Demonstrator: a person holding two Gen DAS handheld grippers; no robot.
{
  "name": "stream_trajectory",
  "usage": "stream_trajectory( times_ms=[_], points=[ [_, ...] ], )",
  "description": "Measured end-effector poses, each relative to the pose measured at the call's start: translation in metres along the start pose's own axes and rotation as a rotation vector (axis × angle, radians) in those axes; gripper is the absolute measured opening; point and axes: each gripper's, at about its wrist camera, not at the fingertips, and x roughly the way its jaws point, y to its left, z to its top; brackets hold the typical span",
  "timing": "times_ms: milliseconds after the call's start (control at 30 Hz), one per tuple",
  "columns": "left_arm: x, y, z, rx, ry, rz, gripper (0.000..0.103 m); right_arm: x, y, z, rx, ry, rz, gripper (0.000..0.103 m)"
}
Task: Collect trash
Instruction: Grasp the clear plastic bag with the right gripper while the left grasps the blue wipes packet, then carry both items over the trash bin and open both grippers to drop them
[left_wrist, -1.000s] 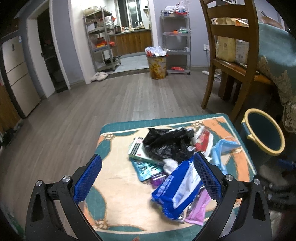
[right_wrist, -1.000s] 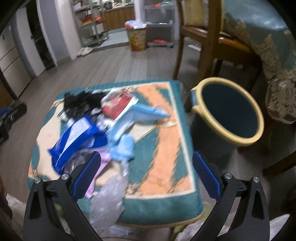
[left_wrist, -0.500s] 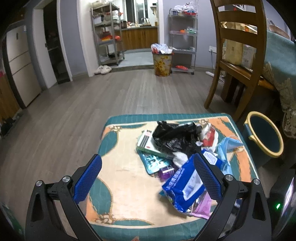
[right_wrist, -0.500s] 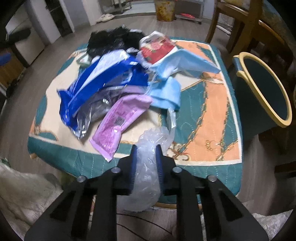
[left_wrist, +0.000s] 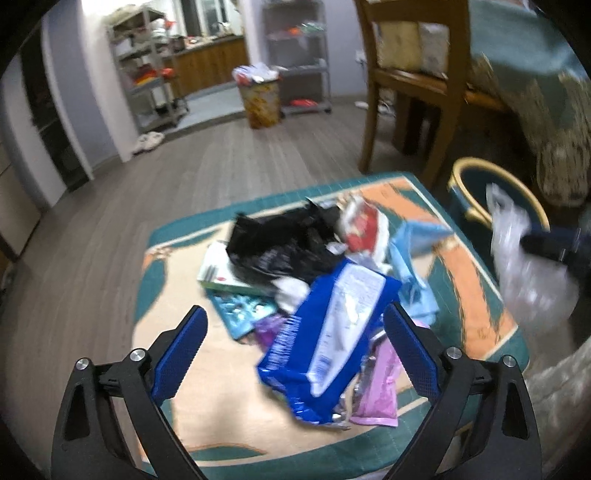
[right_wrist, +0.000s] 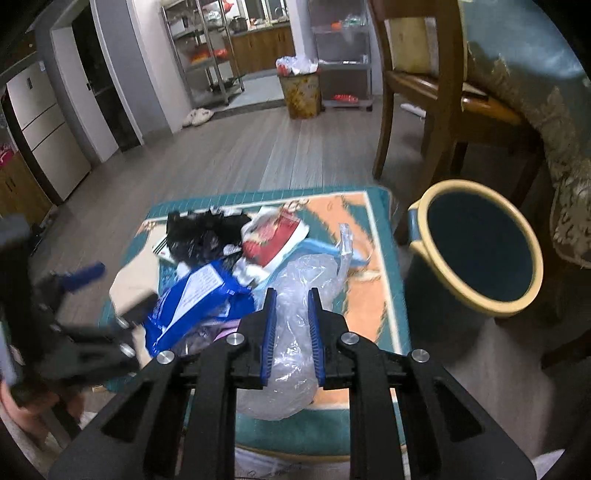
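My right gripper (right_wrist: 291, 295) is shut on a clear crumpled plastic bag (right_wrist: 303, 273) and holds it above the near right part of the patterned stool (right_wrist: 373, 266). The bag also shows in the left wrist view (left_wrist: 524, 266), beside the teal bin with a yellow rim (right_wrist: 476, 247). My left gripper (left_wrist: 295, 328) is open over the trash pile: a blue packet (left_wrist: 332, 339), a black bag (left_wrist: 280, 243), a red-and-white wrapper (left_wrist: 364, 229), light blue masks (left_wrist: 413, 251) and a pink packet (left_wrist: 380, 391).
A wooden chair (right_wrist: 424, 92) and a table with a teal cloth (right_wrist: 535, 74) stand behind the bin. A full yellow trash can (right_wrist: 301, 92) and metal shelves (right_wrist: 203, 59) are far back across the wooden floor.
My right gripper closed on the clear plastic bag at the stool's near edge and lifted it up and to the right, toward the bin. My left gripper stayed open and moved closer over the pile.
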Motion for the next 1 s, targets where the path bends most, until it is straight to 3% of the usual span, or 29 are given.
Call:
stream_trajectory(
  times_ms=[67,233,467,533,633,767,1000],
  points=[
    [0.008,-0.01,-0.001,0.031,0.017,-0.024,0.094,-0.003,-0.001,0.004,-0.015,-0.016,0.0,0.016],
    [0.03,-0.033,-0.002,0.086,0.071,-0.078,0.072,-0.016,0.001,0.017,-0.091,-0.077,0.014,0.016],
    [0.06,-0.052,-0.012,0.219,0.17,-0.01,0.055,-0.027,-0.01,0.029,-0.111,-0.128,0.034,0.016],
    [0.057,-0.049,-0.01,0.21,0.171,-0.007,0.036,-0.029,-0.014,0.032,-0.11,-0.134,0.037,0.016],
    [0.048,-0.038,-0.006,0.181,0.171,-0.022,0.025,-0.033,-0.015,0.033,-0.109,-0.142,0.054,0.016],
    [0.034,-0.024,-0.003,0.165,0.161,-0.028,0.022,-0.036,-0.016,0.038,-0.114,-0.147,0.056,0.016],
    [-0.022,-0.001,0.029,0.056,0.005,-0.075,0.021,-0.052,-0.03,0.062,-0.103,-0.174,0.083,0.016]
  ],
)
